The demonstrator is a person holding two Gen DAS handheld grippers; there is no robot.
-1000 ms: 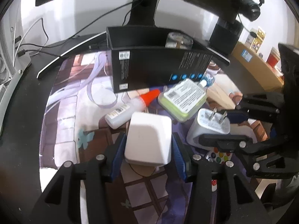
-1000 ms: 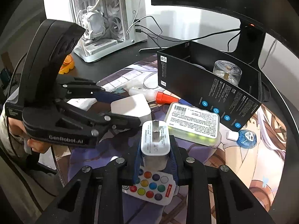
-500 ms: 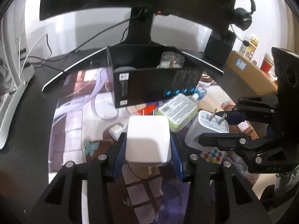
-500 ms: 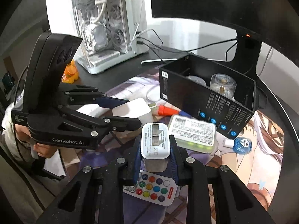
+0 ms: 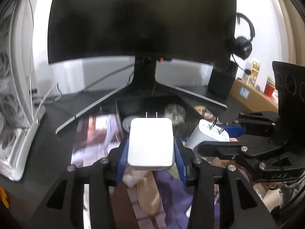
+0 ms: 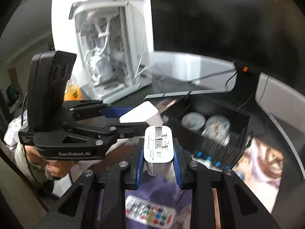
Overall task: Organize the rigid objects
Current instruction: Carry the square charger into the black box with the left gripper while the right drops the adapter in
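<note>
My left gripper (image 5: 151, 152) is shut on a large white charger (image 5: 151, 143), prongs pointing forward, held above the desk mat. My right gripper (image 6: 157, 158) is shut on a smaller white plug adapter (image 6: 158, 145), prongs folded on top. Each gripper shows in the other's view: the right gripper (image 5: 219, 135) with its adapter (image 5: 207, 135), the left gripper (image 6: 141, 114) with its charger (image 6: 141, 113). Ahead stands an open black box (image 6: 242, 118) that holds a clear jar (image 6: 217, 126) and a round white item (image 6: 193, 120).
A big monitor (image 5: 141, 22) on a stand looms behind the box. A white PC case (image 6: 112, 53) stands at the left. A white remote (image 6: 150, 215) with coloured buttons lies on the printed desk mat (image 5: 95, 137) below my right gripper. A headset (image 5: 244, 43) hangs at the right.
Both grippers have lifted their chargers up off the mat and moved toward the black box. The bottle and green case on the mat have dropped out of sight.
</note>
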